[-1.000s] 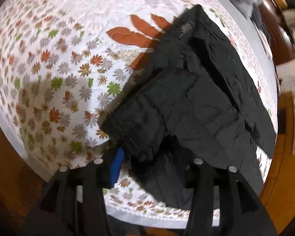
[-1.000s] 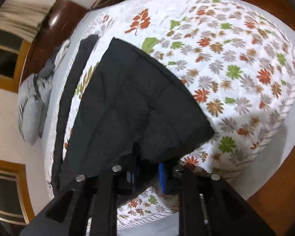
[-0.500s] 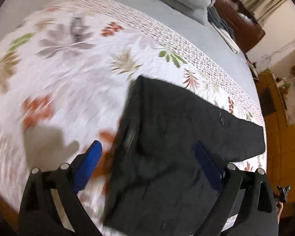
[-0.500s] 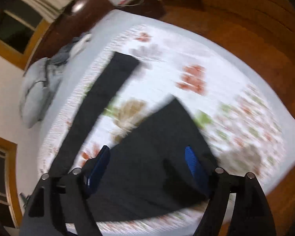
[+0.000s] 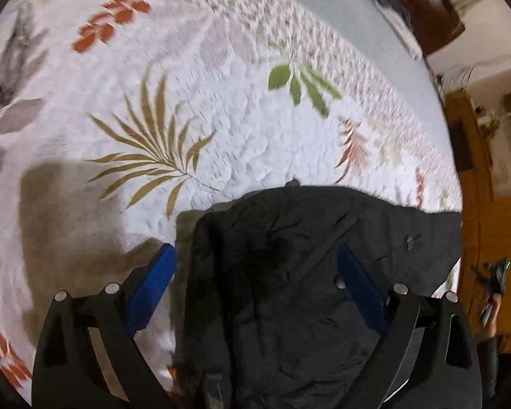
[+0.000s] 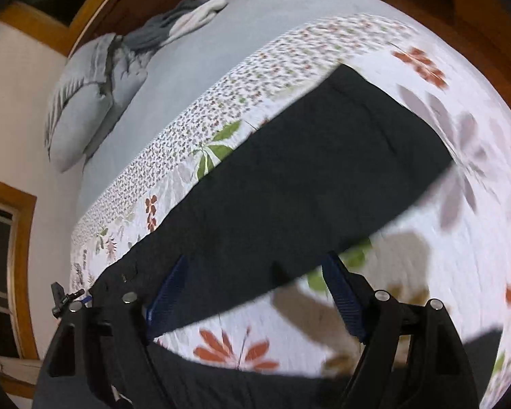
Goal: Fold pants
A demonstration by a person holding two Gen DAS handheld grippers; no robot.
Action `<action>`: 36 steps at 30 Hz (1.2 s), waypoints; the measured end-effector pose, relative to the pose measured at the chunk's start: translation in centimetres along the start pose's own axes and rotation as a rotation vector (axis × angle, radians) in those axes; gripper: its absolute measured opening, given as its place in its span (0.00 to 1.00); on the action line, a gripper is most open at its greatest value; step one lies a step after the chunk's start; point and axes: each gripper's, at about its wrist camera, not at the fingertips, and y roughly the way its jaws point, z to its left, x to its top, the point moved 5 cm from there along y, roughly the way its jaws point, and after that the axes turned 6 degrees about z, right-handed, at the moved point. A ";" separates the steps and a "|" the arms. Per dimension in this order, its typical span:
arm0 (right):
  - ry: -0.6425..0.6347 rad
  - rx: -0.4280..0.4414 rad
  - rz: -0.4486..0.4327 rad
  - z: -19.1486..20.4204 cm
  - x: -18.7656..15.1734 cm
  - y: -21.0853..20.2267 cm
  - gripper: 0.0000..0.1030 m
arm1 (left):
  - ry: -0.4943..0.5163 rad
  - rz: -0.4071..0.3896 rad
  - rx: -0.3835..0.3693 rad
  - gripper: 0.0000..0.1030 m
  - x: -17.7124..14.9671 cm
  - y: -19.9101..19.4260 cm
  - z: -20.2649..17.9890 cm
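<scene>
Black pants (image 5: 289, 272) lie flat on the floral bedspread (image 5: 187, 102). In the left wrist view their crumpled end with a small button fills the bottom centre. My left gripper (image 5: 255, 272) hovers over that end, open wide, its blue pads (image 5: 151, 283) clear of the cloth. In the right wrist view the pants (image 6: 306, 177) stretch as a long dark band from lower left to upper right. My right gripper (image 6: 255, 286) is open above their near edge and holds nothing. A strip of dark cloth (image 6: 221, 381) crosses the bottom of that view; what it belongs to I cannot tell.
A grey pillow (image 6: 81, 112) and bundled grey clothing (image 6: 187, 17) lie on the plain grey sheet (image 6: 194, 68) at the bed's head. Wooden floor and furniture (image 5: 477, 177) border the bed. Wide stretches of bedspread surround the pants.
Both grippers have let go of the pants fabric and opened wide. Both swung across the bed, and the pants now lie laid out below them.
</scene>
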 end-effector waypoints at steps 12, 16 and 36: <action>-0.034 -0.145 0.040 -6.2 13.6 0.2 0.85 | 0.050 0.053 -0.073 0.38 0.6 2.4 0.7; -0.035 -0.157 0.066 -8.8 16.4 2.4 0.85 | 0.038 0.052 -0.074 0.37 0.8 2.8 0.9; -0.139 -0.004 0.157 -10.4 19.4 8.7 0.17 | -0.035 -0.001 -0.070 0.29 1.2 2.8 1.3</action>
